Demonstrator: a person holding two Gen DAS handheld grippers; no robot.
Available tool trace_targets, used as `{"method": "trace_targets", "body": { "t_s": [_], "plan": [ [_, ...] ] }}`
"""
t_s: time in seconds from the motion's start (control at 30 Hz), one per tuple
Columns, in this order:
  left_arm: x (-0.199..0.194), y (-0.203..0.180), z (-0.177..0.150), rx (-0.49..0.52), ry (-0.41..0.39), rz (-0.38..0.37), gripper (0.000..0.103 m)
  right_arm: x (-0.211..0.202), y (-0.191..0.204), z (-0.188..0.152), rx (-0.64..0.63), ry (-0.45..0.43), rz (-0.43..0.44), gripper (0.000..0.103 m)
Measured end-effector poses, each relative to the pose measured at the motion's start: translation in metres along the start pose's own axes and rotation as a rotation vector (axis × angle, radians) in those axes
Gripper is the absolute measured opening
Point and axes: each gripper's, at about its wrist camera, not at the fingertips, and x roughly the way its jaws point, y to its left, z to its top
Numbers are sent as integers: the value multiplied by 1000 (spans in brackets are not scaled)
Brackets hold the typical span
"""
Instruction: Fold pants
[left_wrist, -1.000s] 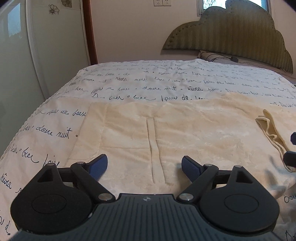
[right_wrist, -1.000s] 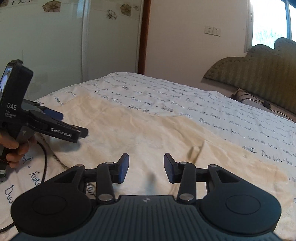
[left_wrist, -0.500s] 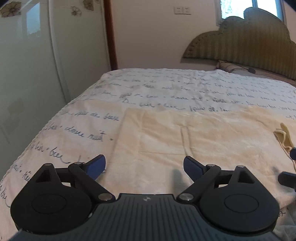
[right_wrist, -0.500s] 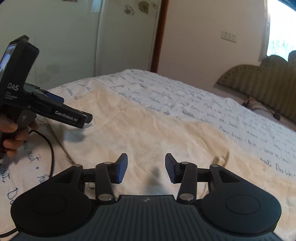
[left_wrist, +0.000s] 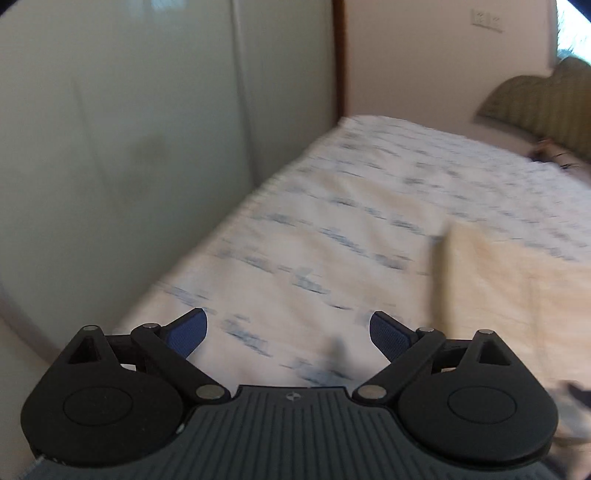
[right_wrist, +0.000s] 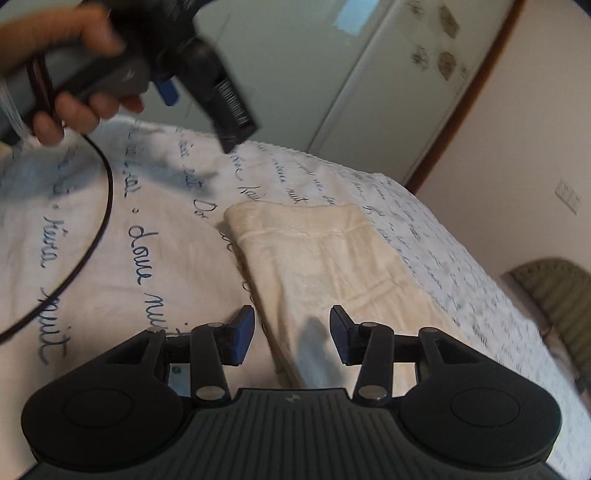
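Cream pants (right_wrist: 325, 266) lie flat on the bed as a long strip, one end toward the wardrobe. My right gripper (right_wrist: 291, 332) hovers over their near long edge, jaws partly open, and the pads press on nothing. In the blurred left wrist view my left gripper (left_wrist: 290, 332) stands wide open over bare bedspread, with the pants (left_wrist: 517, 295) off to its right. The right wrist view shows the left gripper (right_wrist: 203, 110) raised at the top left, held by a hand (right_wrist: 74, 107).
A white bedspread (right_wrist: 147, 240) with blue handwriting covers the bed. A black cable (right_wrist: 105, 221) hangs from the left gripper across it. Pale wardrobe doors (left_wrist: 129, 147) stand close along the bed's left side. A padded headboard (left_wrist: 546, 99) is at the far right.
My left gripper has swung left, off the pants and toward the bed's wardrobe side, and opened a little wider. My right gripper has rolled and moved to the pants' edge.
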Motion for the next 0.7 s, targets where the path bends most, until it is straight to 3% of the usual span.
{"method": "trace_targets", "body": {
  "t_s": [0.07,0.2,0.27,0.37,0.43,0.5,0.7],
  "plan": [
    [4,-6,-2,-29,52,-123,97,14,7,5,-55,7,-38,44],
    [10,-20,-7,-52,83,-166,97,36,16,14,-148,3,-130,62],
    [17,-19,-6,-103,120,-220,97,44,13,17,-142,-5,-137,62],
    [36,-11,-5,-236,203,-367,97,39,-17,20,58,-41,-126,63],
    [46,-7,-1,-309,218,-457,98,30,-43,17,231,-74,-112,79],
    [55,-9,4,-357,229,-531,101,23,-62,12,346,-95,-102,80],
    [98,-35,12,-448,330,-711,101,22,-61,13,339,-83,-87,80]
  ]
}}
